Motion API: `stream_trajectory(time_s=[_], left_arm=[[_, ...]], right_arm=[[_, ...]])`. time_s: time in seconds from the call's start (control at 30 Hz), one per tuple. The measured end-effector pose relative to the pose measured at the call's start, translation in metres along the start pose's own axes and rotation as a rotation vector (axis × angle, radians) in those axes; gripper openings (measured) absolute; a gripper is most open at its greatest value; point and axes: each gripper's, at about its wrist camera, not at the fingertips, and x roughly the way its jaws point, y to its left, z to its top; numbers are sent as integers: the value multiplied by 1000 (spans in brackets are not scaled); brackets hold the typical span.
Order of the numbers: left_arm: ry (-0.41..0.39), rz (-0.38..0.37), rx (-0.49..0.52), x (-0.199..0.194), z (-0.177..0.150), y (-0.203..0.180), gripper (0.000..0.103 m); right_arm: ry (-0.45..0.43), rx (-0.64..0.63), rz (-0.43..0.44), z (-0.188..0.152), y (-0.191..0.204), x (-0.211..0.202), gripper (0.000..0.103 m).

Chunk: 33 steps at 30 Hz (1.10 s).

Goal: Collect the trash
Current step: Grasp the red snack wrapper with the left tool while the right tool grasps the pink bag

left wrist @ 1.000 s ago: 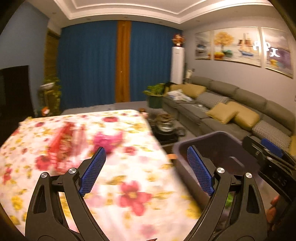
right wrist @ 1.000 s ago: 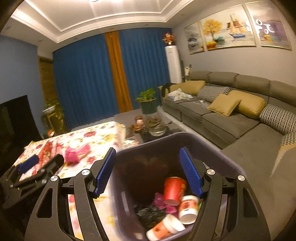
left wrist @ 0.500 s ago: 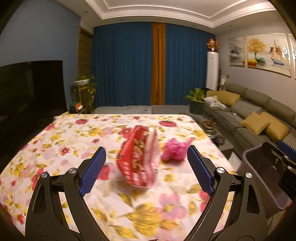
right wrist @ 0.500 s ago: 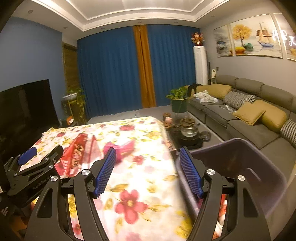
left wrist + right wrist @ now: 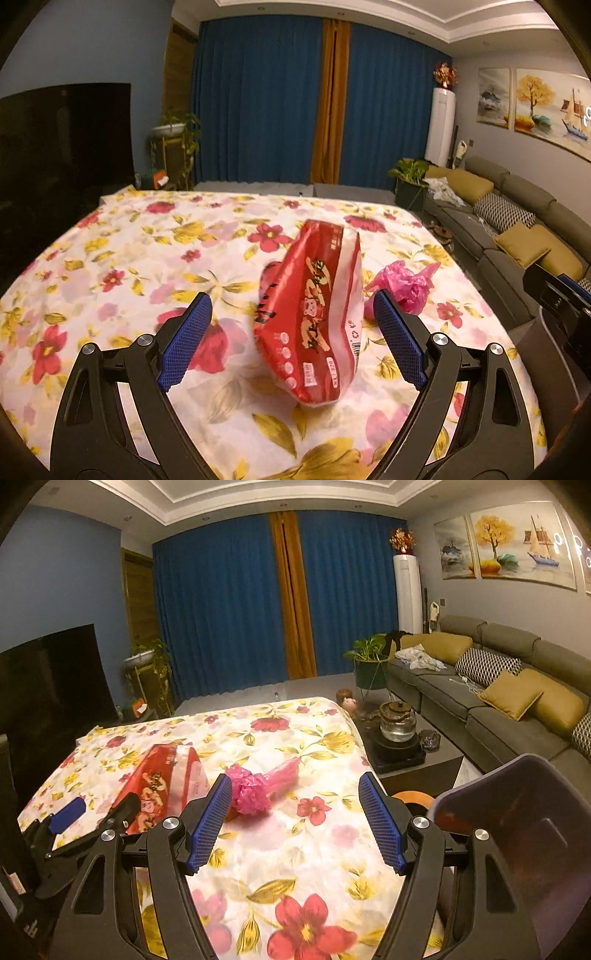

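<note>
Purple bin (image 5: pixel 517 823) interior unclear; both hand-held grippers, left (image 5: pixel 291 339) and right (image 5: pixel 295 819), gape empty above red snack bag (image 5: pixel 314 314) and pink plastic bag (image 5: pixel 258 786).

A white tablecloth (image 5: pixel 147 258) printed with red, pink and yellow flowers fills the frame's lower half, bearing a red-and-white plastic snack packet (image 5: pixel 314 321) and a crumpled pink plastic bag (image 5: pixel 406 282). Deep blue curtains (image 5: pixel 221 609) with an orange centre strip hang at the top; at lower right sits a dark purple plastic bin (image 5: pixel 517 830).

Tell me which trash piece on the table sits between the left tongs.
The red snack bag, standing on edge between the open left tongs. The crumpled pink plastic bag lies beyond the tongs' right finger, outside the gap.
</note>
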Motion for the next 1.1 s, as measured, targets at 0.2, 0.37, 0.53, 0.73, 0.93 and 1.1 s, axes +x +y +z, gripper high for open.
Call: stream_trajectory(time_s=[0.2, 0.37, 0.53, 0.73, 0.93, 1.1], left_arm=[[107, -21, -11, 34, -3, 1, 62], [197, -69, -57, 51, -6, 10, 19], [167, -83, -65, 42, -6, 13, 6], [96, -49, -121, 14, 3, 34, 5], [49, -8, -150, -5, 9, 49, 5], [69, -12, -149, 0, 7, 49, 5]], right_arm=[[32, -6, -5, -1, 6, 25, 70], [69, -18, 6, 0, 17, 48, 70], [116, -40, 17, -2, 34, 75, 70], [156, -82, 2, -6, 54, 104, 70], [242, -100, 4, -8, 64, 134, 64], [355, -83, 9, -13, 60, 156, 43]])
